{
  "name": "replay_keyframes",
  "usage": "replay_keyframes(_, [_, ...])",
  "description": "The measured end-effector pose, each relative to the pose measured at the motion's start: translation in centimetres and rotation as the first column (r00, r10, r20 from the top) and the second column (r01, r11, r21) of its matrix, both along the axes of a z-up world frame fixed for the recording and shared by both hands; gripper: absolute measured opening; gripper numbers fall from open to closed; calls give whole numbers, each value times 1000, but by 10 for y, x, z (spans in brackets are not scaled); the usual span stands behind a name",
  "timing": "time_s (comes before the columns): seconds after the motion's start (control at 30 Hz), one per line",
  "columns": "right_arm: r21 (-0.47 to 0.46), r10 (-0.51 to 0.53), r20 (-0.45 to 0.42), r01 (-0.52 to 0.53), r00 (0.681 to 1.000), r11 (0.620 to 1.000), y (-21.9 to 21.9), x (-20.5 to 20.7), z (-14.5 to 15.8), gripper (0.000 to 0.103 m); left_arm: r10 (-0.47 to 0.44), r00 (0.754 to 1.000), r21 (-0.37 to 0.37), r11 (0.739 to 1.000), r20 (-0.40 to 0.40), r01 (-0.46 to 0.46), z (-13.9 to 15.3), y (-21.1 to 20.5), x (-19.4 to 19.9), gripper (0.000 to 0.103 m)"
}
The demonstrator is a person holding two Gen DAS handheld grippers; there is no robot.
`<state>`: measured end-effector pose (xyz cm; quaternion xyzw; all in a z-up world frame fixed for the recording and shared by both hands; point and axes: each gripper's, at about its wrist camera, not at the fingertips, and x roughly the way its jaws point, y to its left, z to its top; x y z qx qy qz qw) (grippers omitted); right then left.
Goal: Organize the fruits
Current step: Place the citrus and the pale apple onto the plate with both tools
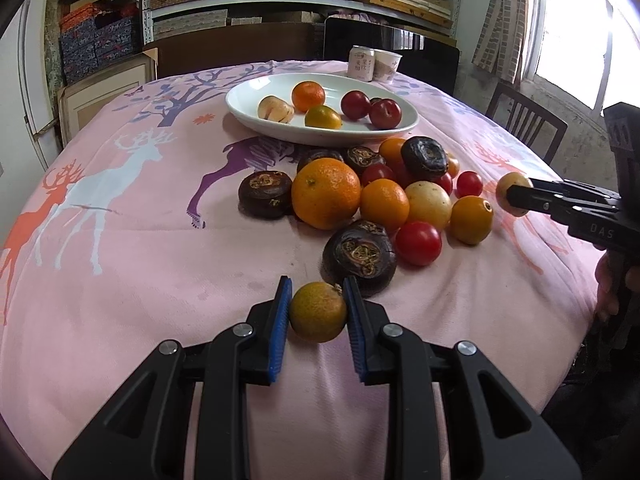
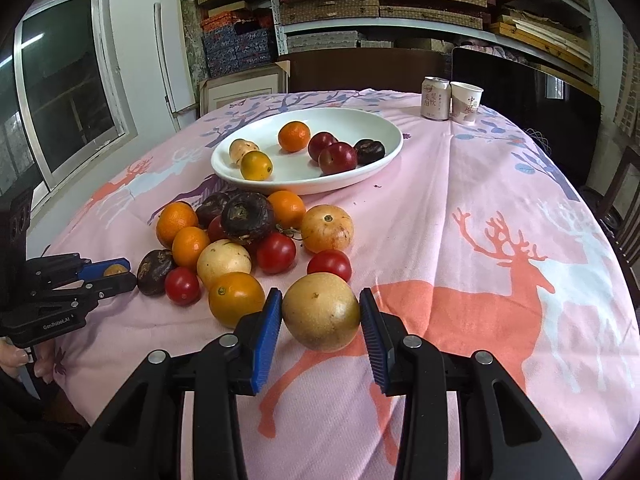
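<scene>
Pink cloth (image 1: 140, 264) w/ deer prints covers the table where we work. Our left gripper (image 1: 318, 312) is clamped on a small greenish-orange citrus (image 1: 318, 313); both blue pads (image 1: 280, 320) press its sides, at the near edge of the fruit pile, just in front of a dark water chestnut (image 1: 359, 255). Our right gripper (image 2: 321, 312) holds a pale yellow round fruit (image 2: 321, 311), pads (image 2: 267, 326) touching it on both sides, just right of an orange fruit (image 2: 236, 299) at the pile's near edge. From the left cam we see that same gripper (image 1: 516, 197) side-on at far right w/ the yellow fruit (image 1: 514, 188) in its tips.

Between us and the plate sits the loose pile (image 2: 240, 240): oranges, red tomatoes, dark chestnuts, yellow fruits, all touching or close together. Beyond it, a white oval plate (image 2: 372, 120) already holds an orange (image 2: 294, 136), two red plums (image 2: 337, 157), a dark chestnut (image 2: 369, 151), a yellow-green citrus (image 2: 256, 165) & a pale lumpy fruit (image 2: 243, 149). Behind the plate, at the table's far edge, a can (image 2: 435, 98) & paper cup (image 2: 466, 103) stand side by side. Shelves of boxes (image 2: 400, 0) fill the back wall.
</scene>
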<state>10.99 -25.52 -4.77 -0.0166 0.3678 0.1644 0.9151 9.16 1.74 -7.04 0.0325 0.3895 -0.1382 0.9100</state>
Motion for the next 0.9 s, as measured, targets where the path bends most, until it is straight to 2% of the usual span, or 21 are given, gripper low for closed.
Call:
replay_keyframes(0.23, [16,-6,20,6,1000,1000,-8,-5,9,40,53,998,40,998,15,-54,3,-1,1,26])
replay_keyframes(0.57, [42,-19,68,16,998,999,-21,-8,29,40,51,997,48,997,51,-53,21,-6,1,26])
replay_keyframes(0.73, [74,-52,129,43,990,996,-40,-3,60,40,35,995,20,999,92,-37,50,-7,7,26])
replay_keyframes(0.9, [116,-63,173,43,983,992,-49,18,90,40,13,991,-1,1000,130,-13,87,-11,37,26])
